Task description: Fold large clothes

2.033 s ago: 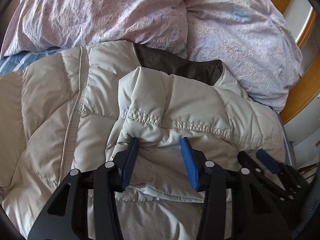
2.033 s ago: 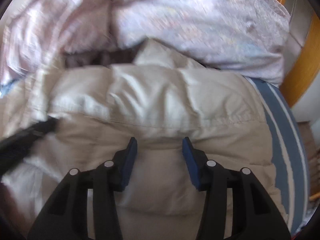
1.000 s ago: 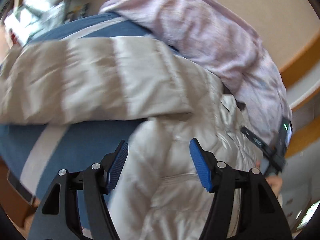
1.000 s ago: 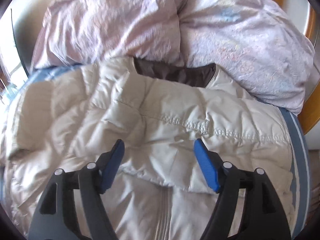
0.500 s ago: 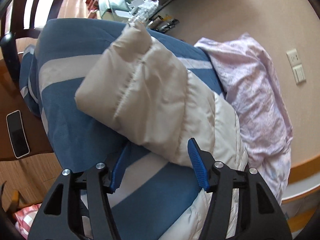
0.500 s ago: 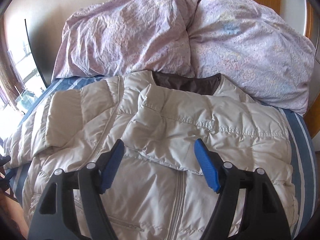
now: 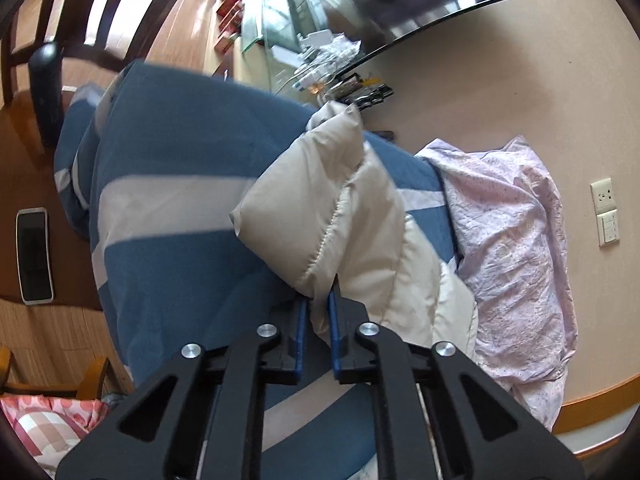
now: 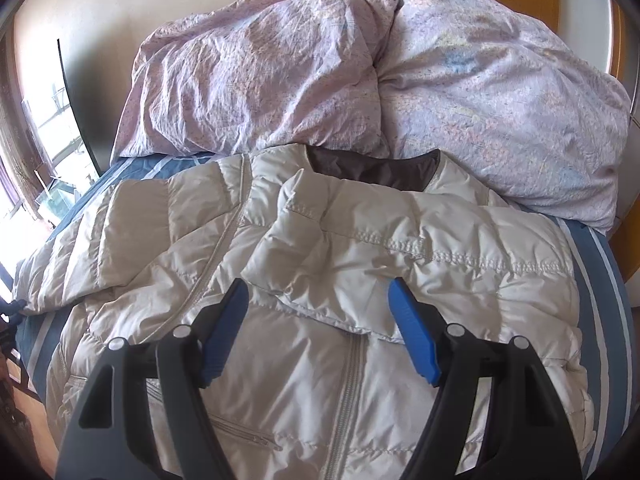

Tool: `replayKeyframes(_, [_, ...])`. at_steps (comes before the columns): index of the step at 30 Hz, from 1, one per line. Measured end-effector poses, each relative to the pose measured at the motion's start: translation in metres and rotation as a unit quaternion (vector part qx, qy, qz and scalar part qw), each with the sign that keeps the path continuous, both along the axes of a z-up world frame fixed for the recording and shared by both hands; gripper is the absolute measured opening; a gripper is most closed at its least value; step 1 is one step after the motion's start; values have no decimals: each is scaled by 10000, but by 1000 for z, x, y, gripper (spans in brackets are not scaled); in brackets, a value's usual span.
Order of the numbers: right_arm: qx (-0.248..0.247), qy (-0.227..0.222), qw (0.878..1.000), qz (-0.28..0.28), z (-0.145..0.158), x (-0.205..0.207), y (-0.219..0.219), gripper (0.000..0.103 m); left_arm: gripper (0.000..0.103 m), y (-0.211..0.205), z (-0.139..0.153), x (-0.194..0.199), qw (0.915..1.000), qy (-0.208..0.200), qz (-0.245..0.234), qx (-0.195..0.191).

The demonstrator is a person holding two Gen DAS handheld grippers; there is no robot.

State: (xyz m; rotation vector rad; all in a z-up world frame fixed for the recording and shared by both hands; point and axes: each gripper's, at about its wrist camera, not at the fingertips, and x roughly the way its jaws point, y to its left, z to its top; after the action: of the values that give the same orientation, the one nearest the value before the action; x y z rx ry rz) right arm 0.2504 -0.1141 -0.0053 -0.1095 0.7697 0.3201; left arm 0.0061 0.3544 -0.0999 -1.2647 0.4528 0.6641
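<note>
A cream puffer jacket point(image 8: 320, 288) with a brown lining lies front up on the blue striped bed point(image 8: 604, 280). Its right sleeve is folded across the chest. Its left sleeve point(image 7: 332, 204) stretches out over the bed's left side. My left gripper point(image 7: 318, 320) is shut on the edge of that left sleeve near its cuff. My right gripper point(image 8: 320, 328) is open and empty, hovering above the jacket's chest just below the folded sleeve.
A crumpled pink duvet point(image 8: 380, 80) is piled at the head of the bed, against the jacket's collar. In the left wrist view, a phone point(image 7: 34, 256) lies on a wooden surface beside the bed, and a cluttered glass desk point(image 7: 304, 52) stands beyond it.
My left gripper swung from the folded right sleeve to the outstretched left sleeve and closed on its edge. My right gripper opened, let go of the jacket and drew back.
</note>
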Motion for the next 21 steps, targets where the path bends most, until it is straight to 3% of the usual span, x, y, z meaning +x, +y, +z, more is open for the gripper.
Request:
replayKeyframes(5, [103,-149,9997,-149,8,0,-22,73,5,-5,51,20,9968,-266,-177,736])
replayKeyframes(8, [197,-182,9992,-305,12,2,-38,73,5,-21,88,42,9905,-580,-469,1156])
replayKeyframes(11, [300,-228,9980,-508,16,5,-56,73,5,-44,130,67,9793,-914,-898,1566])
replayKeyframes(15, [409,-312,9964,-674,22,6,-76,73,5,-95,179,106,9534,-1359,-1713,2081])
replayKeyframes(21, [505,-407,9930,-986,25,7,-103,73,5,-165,201,153,9220,-1646,-2729,2199])
